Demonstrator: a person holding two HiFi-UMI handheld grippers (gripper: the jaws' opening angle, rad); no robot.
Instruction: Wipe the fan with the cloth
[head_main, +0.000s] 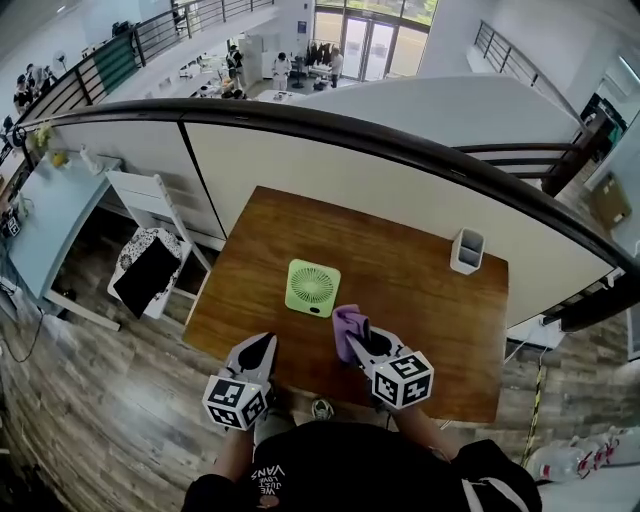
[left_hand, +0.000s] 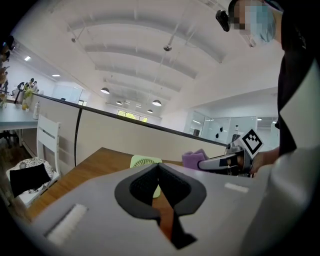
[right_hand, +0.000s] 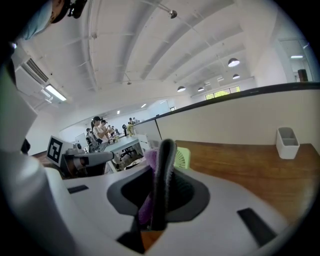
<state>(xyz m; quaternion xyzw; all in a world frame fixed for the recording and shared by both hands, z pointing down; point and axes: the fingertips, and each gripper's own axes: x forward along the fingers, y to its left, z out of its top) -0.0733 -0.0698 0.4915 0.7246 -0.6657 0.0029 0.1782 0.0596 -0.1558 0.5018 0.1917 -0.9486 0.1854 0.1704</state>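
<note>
- Watching the green fan (head_main: 313, 287) first: it sits around the middle of the wooden table (head_main: 420, 270), with its round grille showing to my head camera.
- The purple cloth (head_main: 348, 326) is just beside the fan's near right corner. I can't tell whether the two touch.
- My right gripper (head_main: 362, 338) has the cloth: its jaws are closed on a fold pinched between the pads, and the rest bunches out past the tips.
- My left gripper (head_main: 264, 345) is empty, with its jaws fully together and nothing between them. It hovers at the table's near edge, left of the fan and apart from it.
- Both grippers point toward the fan, side by side.
- Further out, a white holder (head_main: 467, 251) stands near the table's far right corner, well apart from the fan.
- A white chair (head_main: 150, 205) stands off the table's left side.
- A dark curved railing (head_main: 400, 150) runs behind the table.
</note>
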